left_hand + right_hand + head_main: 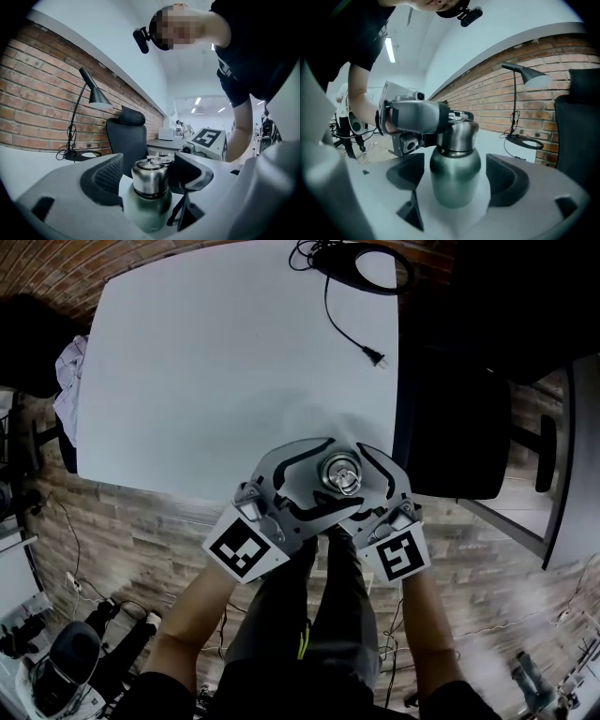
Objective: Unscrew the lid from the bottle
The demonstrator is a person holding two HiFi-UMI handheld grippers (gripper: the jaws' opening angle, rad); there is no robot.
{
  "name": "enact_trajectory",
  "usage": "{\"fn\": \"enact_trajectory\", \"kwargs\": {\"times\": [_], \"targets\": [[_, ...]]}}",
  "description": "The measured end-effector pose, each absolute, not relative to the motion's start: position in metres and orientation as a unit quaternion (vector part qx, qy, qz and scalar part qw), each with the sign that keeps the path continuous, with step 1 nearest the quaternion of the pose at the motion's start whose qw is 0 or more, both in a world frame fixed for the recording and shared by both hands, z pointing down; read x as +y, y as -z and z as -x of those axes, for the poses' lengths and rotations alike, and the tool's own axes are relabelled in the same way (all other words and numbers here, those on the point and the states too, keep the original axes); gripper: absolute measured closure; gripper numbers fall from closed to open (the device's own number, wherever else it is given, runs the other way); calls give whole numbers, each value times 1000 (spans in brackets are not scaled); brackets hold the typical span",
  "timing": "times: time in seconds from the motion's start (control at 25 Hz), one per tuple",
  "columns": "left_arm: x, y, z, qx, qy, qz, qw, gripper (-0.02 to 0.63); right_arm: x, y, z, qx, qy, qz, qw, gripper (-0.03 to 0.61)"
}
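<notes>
A green metal bottle (342,474) with a steel lid (150,176) stands upright at the front edge of the white table (234,362). My left gripper (326,474) reaches in from the left. Its jaws flank the lid and neck, and a gap shows beside the lid on at least one side. From the right comes my right gripper (360,478), its jaws either side of the bottle's green body (454,171). The pads (506,180) stand a little off the body. Both grippers are open with the bottle between their jaws.
A desk lamp's base (361,263) lies at the table's far edge, and its cord runs to a loose plug (375,357). A black office chair (455,427) stands by the table's right side. The person's legs (319,615) are under the near edge.
</notes>
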State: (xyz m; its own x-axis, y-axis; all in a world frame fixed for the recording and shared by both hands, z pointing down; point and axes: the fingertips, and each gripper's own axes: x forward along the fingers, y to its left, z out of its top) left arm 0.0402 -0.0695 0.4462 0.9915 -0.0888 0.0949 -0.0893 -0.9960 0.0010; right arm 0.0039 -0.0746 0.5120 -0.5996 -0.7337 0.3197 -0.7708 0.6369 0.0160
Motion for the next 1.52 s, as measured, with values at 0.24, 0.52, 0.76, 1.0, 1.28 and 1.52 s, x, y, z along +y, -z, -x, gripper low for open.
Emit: {"fn": "enact_trajectory", "kwargs": {"times": [0.24,0.52,0.76,1.0,1.28,1.52], "targets": [[-68,-448,-44,-33,-53,-998,-3,285,-81,-522,2,-897,-69,-412,146,204],[-67,-452,-43,-31,-58,-998,-2,285,-86,-530,3,-896,-77,-412,144,206],[-67,-452,-45,-24,-55,-998,-3,285,-85,-531,3,-897,-81,-409,143,206],[-63,-453,-53,13,-55,-998,12,287,-85,-531,4,-896,-81,-411,144,206],[-64,-458,-58,30,-71,-997,1,324,-84,-532,2,-897,-80,-410,146,206],[-68,-459,-57,-35,-75,-997,4,328,-84,-532,2,-896,-78,-412,145,206]]}}
